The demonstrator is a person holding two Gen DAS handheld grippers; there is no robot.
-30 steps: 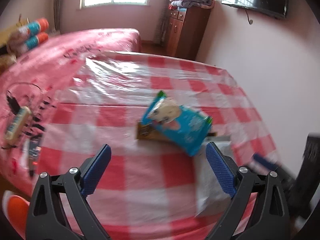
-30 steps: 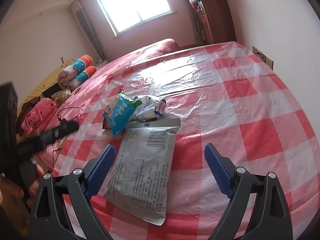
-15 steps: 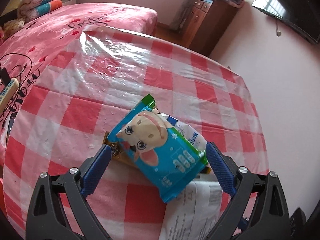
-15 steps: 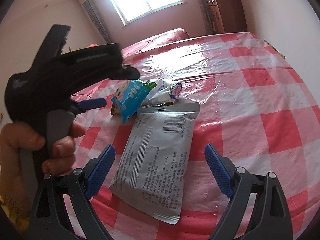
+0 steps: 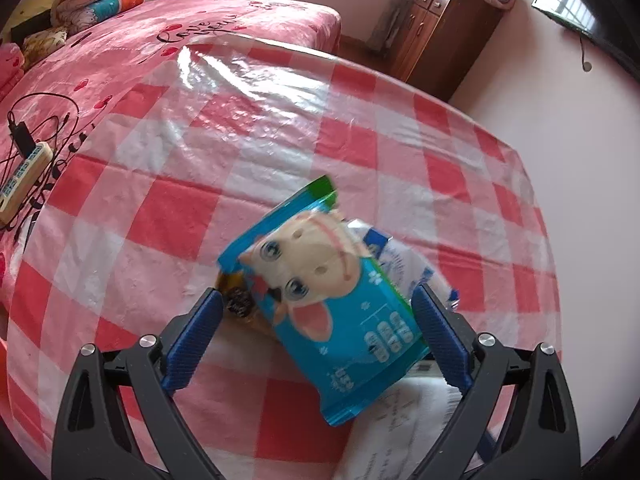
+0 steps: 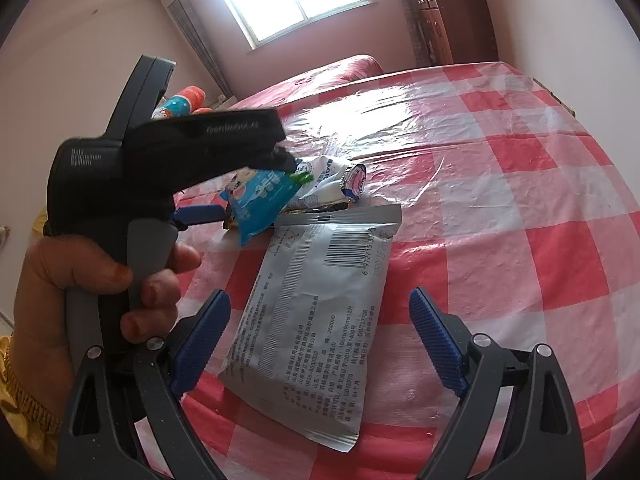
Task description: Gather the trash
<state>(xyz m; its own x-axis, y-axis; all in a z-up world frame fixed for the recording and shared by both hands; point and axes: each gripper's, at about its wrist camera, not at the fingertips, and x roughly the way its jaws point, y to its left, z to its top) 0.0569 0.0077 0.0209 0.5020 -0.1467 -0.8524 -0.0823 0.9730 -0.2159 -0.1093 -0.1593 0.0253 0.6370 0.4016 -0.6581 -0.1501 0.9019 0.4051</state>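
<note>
- My left gripper (image 5: 316,334) tips steeply down at the table, jaws spread wide, the two blue pads (image 5: 192,338) standing either side of the blue wrapper (image 5: 332,320) with the cartoon animal on it.
- The right-hand pad sits just at the wrapper's edge; whether it touches I cannot tell. The left-hand pad stands clear of it, close beside a small dark brown packet (image 5: 239,302) underneath.
- Nothing is clamped: the blue wrapper lies in the gap, propped on the brown packet and on a white-and-blue wrapper (image 5: 404,260) behind it.
- From my right wrist view, a person's hand (image 6: 100,276) grips the left gripper's black handle, fingers curled round the grey trigger, a yellow sleeve cuff (image 6: 24,400) at the wrist.
- My right gripper (image 6: 320,336) slants down less steeply, jaws also wide apart and holding nothing.
- A grey foil pouch (image 6: 316,312) with a barcode and printed text lies flat on the red-and-white checked tablecloth (image 6: 520,216), its near half between my right pads but touching neither.
- The pouch's far end reaches the little heap of wrappers where my left gripper stands.
</note>
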